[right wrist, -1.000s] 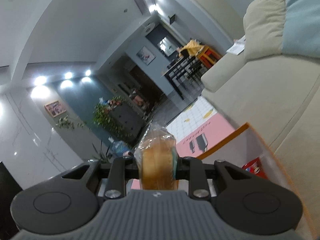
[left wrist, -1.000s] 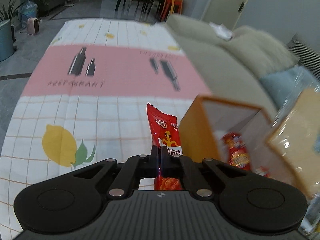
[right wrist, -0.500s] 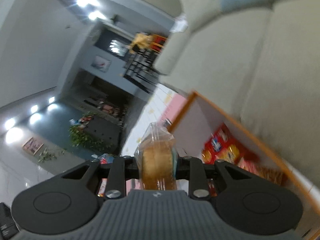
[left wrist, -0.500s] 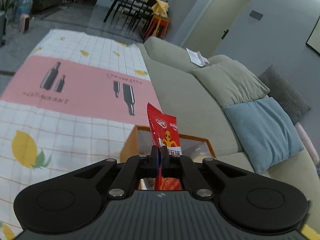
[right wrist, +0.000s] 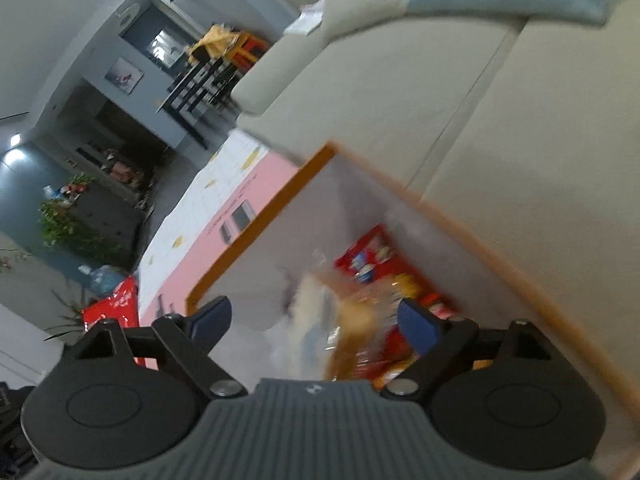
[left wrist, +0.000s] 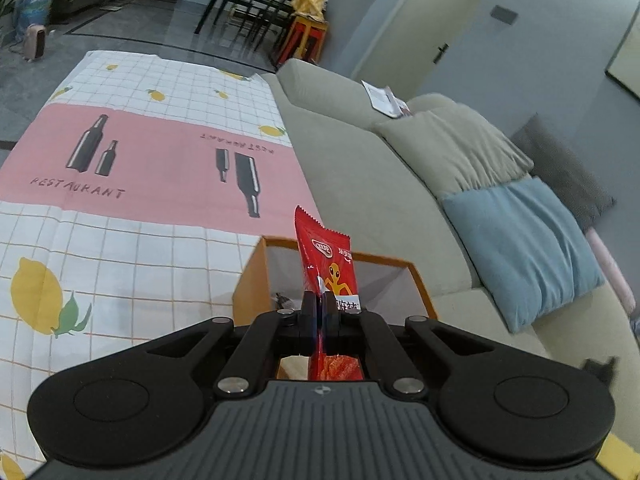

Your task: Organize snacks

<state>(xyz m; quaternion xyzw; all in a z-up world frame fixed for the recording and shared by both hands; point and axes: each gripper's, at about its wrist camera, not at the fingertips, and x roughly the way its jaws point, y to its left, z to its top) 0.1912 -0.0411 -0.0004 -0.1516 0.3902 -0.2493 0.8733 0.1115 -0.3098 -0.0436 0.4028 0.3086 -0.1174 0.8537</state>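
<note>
Closest to you, your left gripper (left wrist: 319, 304) is clamped tight on a red snack packet (left wrist: 326, 258), which stands upright between the pads with its crimped top edge pointing up, poised above the near edge of the orange box (left wrist: 420, 280). From that side the box shows pale inner walls, with only a dark scrap of wrapping visible low down by the near-left wall. Your right gripper (right wrist: 316, 318) is opening, its blue-tipped fingers (right wrist: 418, 326) already spread wide over the same orange box (right wrist: 256, 220); a wrapped bread slice (right wrist: 354, 320) sits loose between them, blurred, and seems to touch neither pad. Beneath it, on the box floor, lie several red and yellow snack packs (right wrist: 372, 258) heaped toward the far wall. Just beyond the box runs the beige sofa (left wrist: 360, 152), its blue cushion (left wrist: 520, 248) off to the right, and to the left the chequered mat (left wrist: 120, 240) with lemons and a pink band.
</note>
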